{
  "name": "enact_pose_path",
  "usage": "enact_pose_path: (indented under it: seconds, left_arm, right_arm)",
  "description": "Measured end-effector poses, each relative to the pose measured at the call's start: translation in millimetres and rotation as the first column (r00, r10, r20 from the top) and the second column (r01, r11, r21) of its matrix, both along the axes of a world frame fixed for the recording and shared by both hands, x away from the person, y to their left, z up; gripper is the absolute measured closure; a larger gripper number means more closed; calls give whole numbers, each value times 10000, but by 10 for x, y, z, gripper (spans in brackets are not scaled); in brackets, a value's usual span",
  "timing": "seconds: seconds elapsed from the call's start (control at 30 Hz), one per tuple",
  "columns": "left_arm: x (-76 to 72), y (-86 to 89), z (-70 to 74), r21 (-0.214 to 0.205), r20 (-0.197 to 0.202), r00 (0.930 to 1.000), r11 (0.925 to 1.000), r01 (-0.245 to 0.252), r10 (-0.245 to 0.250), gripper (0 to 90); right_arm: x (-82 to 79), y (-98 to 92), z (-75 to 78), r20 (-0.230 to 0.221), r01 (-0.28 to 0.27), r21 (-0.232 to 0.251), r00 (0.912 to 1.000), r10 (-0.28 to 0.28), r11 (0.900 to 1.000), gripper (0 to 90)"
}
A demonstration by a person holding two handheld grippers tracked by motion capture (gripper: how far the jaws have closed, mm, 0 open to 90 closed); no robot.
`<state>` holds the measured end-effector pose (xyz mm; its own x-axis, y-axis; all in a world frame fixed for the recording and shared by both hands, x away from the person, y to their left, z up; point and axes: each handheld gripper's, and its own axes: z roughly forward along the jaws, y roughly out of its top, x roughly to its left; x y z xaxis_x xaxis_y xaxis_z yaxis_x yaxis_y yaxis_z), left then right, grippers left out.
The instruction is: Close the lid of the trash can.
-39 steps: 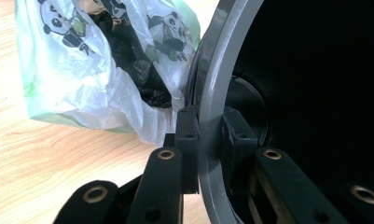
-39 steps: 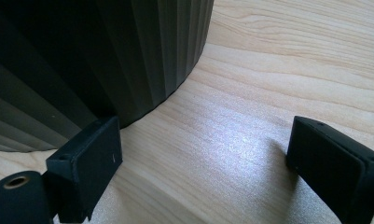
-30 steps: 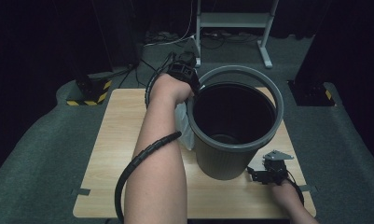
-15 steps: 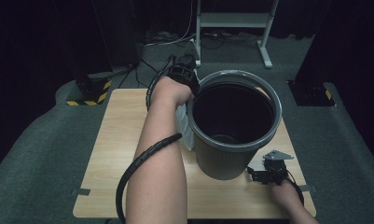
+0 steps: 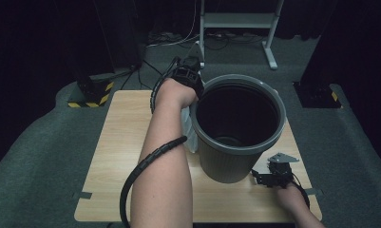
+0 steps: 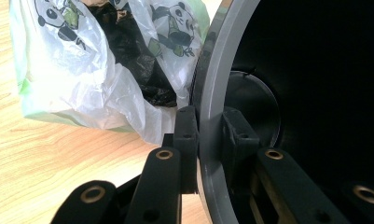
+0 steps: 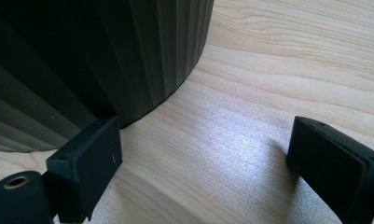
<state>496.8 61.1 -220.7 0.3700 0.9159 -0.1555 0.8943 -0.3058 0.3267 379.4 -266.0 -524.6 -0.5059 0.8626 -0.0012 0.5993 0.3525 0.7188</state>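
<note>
Left gripper: clamped on the rim of the grey bin, one jaw outside the wall, one inside, pads pressed to the plastic. In the high view the left gripper sits at the bin's far left edge, the forearm stretched across the table.

Right gripper: jaws wide apart with nothing between them, resting low on the wooden table, just beside the ribbed foot of the bin. In the high view it lies at the bin's near right side.

Bin: upright on the table, mouth open, inside dark and seemingly empty.

Bag: a white plastic bag with panda prints lies on the table against the outside of the bin, just beyond the left gripper; something dark is inside it.

Change over the last second: almost none. Both hands sit where they were and the bin has not shifted.

Meaning: the grip on the rim looks settled; the bin is probably being steadied, and the bag is not yet inside.
</note>
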Motion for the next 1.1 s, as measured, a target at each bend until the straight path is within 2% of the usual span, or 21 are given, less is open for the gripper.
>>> enact_pose_path:
  seconds: [0.47,0.7,0.87,0.9,0.93,1.0,1.1]
  left_arm:
    - [-4,3,-25,-101,128,9999,9999,7,-6,747]
    - [3,30,-41,-91,146,9999,10000,-22,23,653]
    - [-4,51,-18,-256,385,9993,9997,20,-10,599]
    - [-9,53,-4,-294,509,9987,9995,61,-46,600]
    - [-21,56,12,-293,700,9974,9994,164,-143,650]
    - [-30,47,32,-365,732,9970,9989,295,-267,767]
    - [-32,20,18,-59,811,9959,9992,398,-392,771]
  right_arm:
    - [-1,3,1,-17,32,17,10000,-32,10000,98]
    - [-1,3,1,-19,36,20,10000,-36,10000,98]
    - [0,1,0,-11,16,8,10000,-16,10000,98]
    - [-1,3,1,-19,33,15,10000,-33,10000,98]
    - [-1,3,0,-18,28,21,10000,-28,10000,98]
    - [-1,4,0,-19,37,25,10000,-37,10000,98]
    - [-3,7,0,-17,48,15,10000,-48,10000,98]
